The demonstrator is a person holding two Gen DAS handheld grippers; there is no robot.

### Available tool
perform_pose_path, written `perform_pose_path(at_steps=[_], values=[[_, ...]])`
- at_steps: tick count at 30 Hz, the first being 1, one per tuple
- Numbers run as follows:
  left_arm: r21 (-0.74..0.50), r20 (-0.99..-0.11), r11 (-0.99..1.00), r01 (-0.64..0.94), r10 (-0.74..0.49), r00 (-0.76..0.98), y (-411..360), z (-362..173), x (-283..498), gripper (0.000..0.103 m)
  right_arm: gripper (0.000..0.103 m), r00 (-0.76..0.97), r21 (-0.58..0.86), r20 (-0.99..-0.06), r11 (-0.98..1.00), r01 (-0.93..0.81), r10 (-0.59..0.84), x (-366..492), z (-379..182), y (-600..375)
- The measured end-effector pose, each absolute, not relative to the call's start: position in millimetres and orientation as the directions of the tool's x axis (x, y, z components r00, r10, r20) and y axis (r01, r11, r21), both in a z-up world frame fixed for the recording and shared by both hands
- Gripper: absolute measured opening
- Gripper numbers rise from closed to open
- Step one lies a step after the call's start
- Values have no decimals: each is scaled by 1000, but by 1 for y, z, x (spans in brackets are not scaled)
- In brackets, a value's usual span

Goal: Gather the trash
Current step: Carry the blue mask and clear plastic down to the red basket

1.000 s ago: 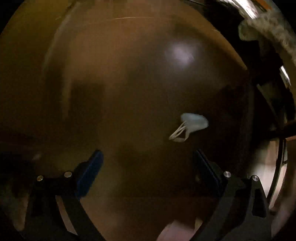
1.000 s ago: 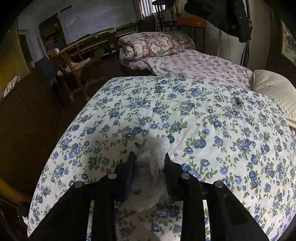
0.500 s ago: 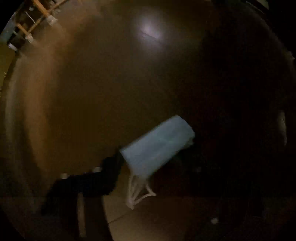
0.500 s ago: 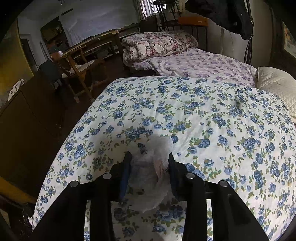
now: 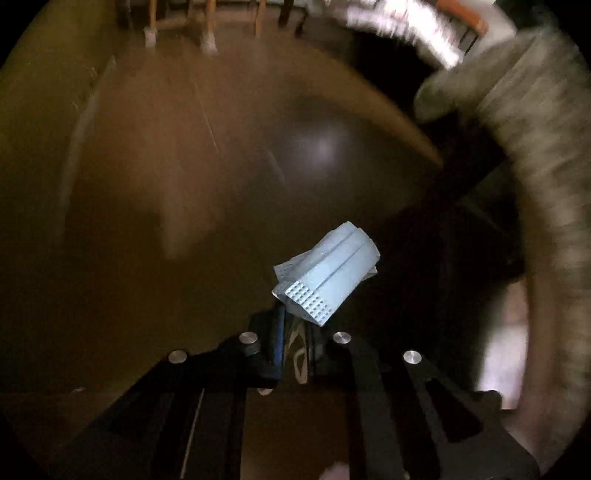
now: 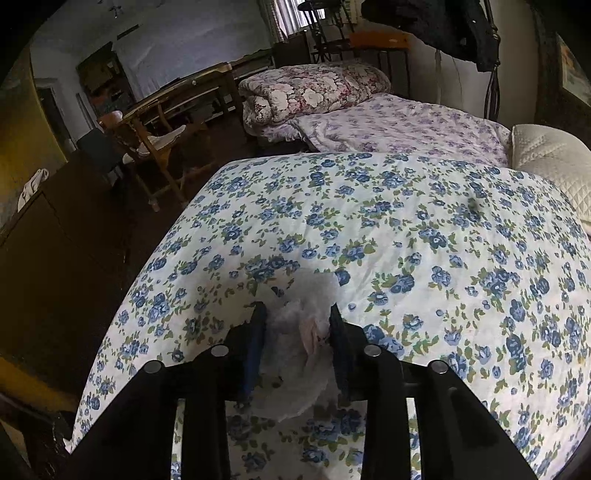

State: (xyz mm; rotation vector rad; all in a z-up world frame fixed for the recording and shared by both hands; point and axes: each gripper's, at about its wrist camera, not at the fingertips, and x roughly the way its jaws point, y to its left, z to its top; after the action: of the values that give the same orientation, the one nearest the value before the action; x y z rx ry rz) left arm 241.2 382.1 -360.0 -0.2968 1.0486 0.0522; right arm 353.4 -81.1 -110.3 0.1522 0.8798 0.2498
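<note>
Left gripper (image 5: pixel 295 334) pinched fully closed on the lower edge of a pale blue face mask (image 5: pixel 327 278), fingers (image 5: pixel 277 339) almost meeting, white ear loops caught in the narrow gap between them. Mask standing up and out beyond the fingertips, pleats showing, lifted clear of the dark brown floor (image 5: pixel 184 184), which is smeared with motion blur. Grey-green sleeve (image 5: pixel 535 166) curving down the right edge of the left view, wooden chair legs (image 5: pixel 207 26) at the top. Right gripper (image 6: pixel 297 332) poised over a bed with a blue-flowered cover (image 6: pixel 406 240), fingers closing a little on a crumpled, translucent plastic bag (image 6: pixel 295 350) bunched between the blue pads, something pale pink showing inside it. A second bed with a purple cover (image 6: pixel 399 125), a rolled quilt (image 6: pixel 314 92) and a white pillow (image 6: pixel 546 155) farther back. Judged step: carrying the mask across to the bag. Best done by keeping the pinch firm, since only a thin edge of the mask is held and the rest could flap or slip during a quick swing. Slower, smoother travel advisable near the bag. Mouth of the bag not visibly open, gathered between the right fingers, so likely need to present an opening before any release. Release only once the mask is over or inside the bag, ear loops included, to avoid a snag on the fingers.
</note>
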Motion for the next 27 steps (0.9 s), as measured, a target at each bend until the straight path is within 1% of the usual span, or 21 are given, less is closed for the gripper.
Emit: perform_pose_path(at_steps=[1, 3, 4, 5, 6, 7, 10, 12, 13, 18, 20, 23, 27], values=[[-197, -838, 965, -172, -75, 541, 384, -322, 224, 10, 28, 612, 239, -740, 959, -150, 280, 354, -110, -84], [-191, -805, 969, -159, -61, 591, 383, -275, 210, 10, 24, 619, 253, -733, 958, -137, 282, 352, -110, -87], [-193, -775, 970, -150, -57, 630, 381, -236, 193, 10, 23, 628, 258, -727, 958, -125, 278, 350, -108, -90], [-195, -755, 970, -143, -55, 654, 376, -213, 184, 10, 22, 638, 271, -718, 956, -113, 279, 344, -105, -95], [-197, -732, 972, -130, -58, 678, 373, -188, 175, 10, 21, 644, 302, -704, 947, -107, 297, 335, -100, -99], [-190, -696, 977, -100, -62, 716, 364, -149, 160, 10, 21, 662, 344, -674, 933, -110, 327, 320, -90, -106], [-183, -618, 983, 3, -118, 777, 327, -69, 138, 10, 21, 709, 369, -604, 916, -155, 363, 273, -53, -123], [-161, -583, 985, 59, -144, 800, 292, -36, 133, 10, 21, 727, 355, -576, 915, -192, 375, 240, -29, -136], [-153, -558, 982, 110, -177, 811, 267, -11, 123, 10, 21, 742, 344, -553, 915, -210, 378, 216, -13, -147], [-133, -472, 946, 295, -323, 820, 142, 48, 101, 11, 21, 819, 338, -442, 914, -226, 366, 106, 41, -213], [-91, -435, 927, 364, -366, 823, 87, 68, 77, 11, 21, 840, 330, -414, 918, -221, 351, 66, 52, -235], [-59, -405, 888, 456, -439, 802, 13, 81, 43, 11, 21, 861, 278, -399, 937, -213, 314, 9, 64, -261], [-30, -394, 832, 554, -520, 758, -66, 88, -9, 11, 21, 885, 209, -390, 960, -184, 255, -55, 69, -291]])
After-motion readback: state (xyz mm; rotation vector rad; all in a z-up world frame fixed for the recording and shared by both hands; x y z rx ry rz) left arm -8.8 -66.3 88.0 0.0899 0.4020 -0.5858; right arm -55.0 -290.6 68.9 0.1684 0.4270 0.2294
